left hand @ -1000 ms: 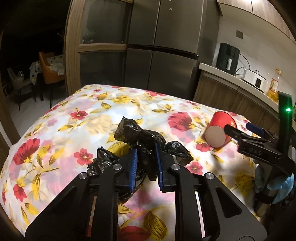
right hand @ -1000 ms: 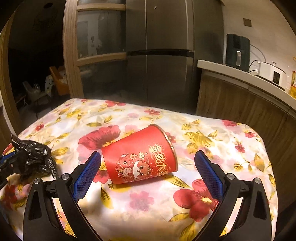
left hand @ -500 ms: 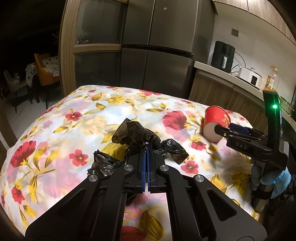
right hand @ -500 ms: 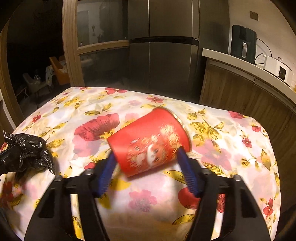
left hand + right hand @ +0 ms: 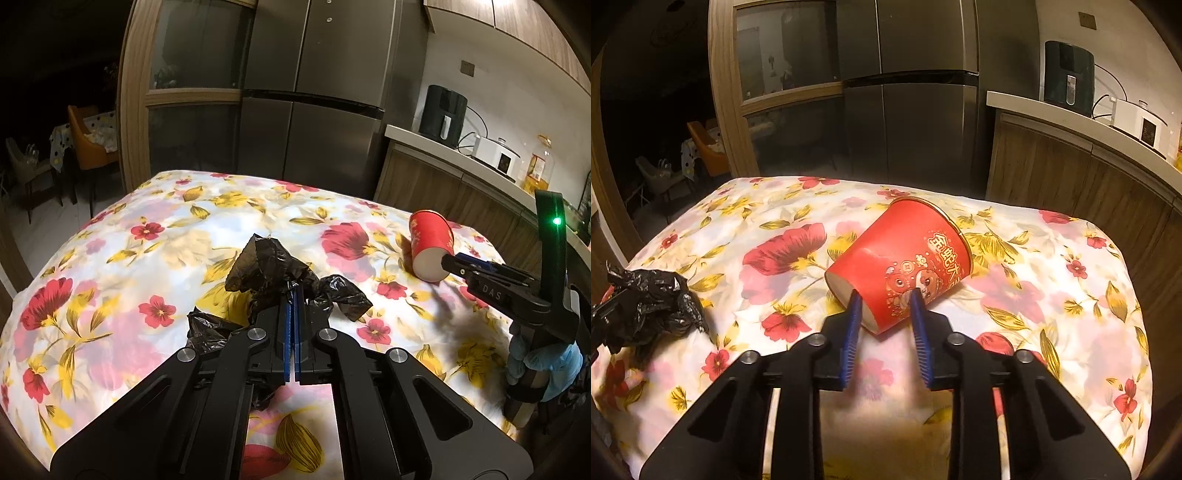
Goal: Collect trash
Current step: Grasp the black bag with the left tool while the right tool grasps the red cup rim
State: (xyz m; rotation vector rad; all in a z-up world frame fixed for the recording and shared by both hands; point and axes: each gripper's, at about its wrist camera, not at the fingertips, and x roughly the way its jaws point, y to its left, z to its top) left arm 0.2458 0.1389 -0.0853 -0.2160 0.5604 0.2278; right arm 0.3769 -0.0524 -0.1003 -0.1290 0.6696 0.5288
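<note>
A crumpled black plastic bag (image 5: 266, 266) lies on the floral tablecloth (image 5: 147, 236), and my left gripper (image 5: 294, 291) is shut on a fold of it. The bag (image 5: 653, 299) also shows at the left edge of the right wrist view. A red paper cup (image 5: 905, 251) with printed characters is tipped with its base toward me. My right gripper (image 5: 885, 301) has its jaws closing on the cup's base end, and the blue pads (image 5: 854, 306) press its sides. From the left wrist view the cup (image 5: 430, 240) sits at the tip of the right gripper (image 5: 452, 264).
A steel fridge (image 5: 314, 110) stands behind the table. A wooden counter (image 5: 461, 177) at the right carries a black appliance (image 5: 445, 114), a white cooker (image 5: 496, 157) and a bottle. A gloved hand (image 5: 543, 362) holds the right gripper. Chairs stand in the dark room at left.
The left jaws shut on the black bag. The right jaws narrowed from wide open around the cup to pinching its base end, and the cup tipped up.
</note>
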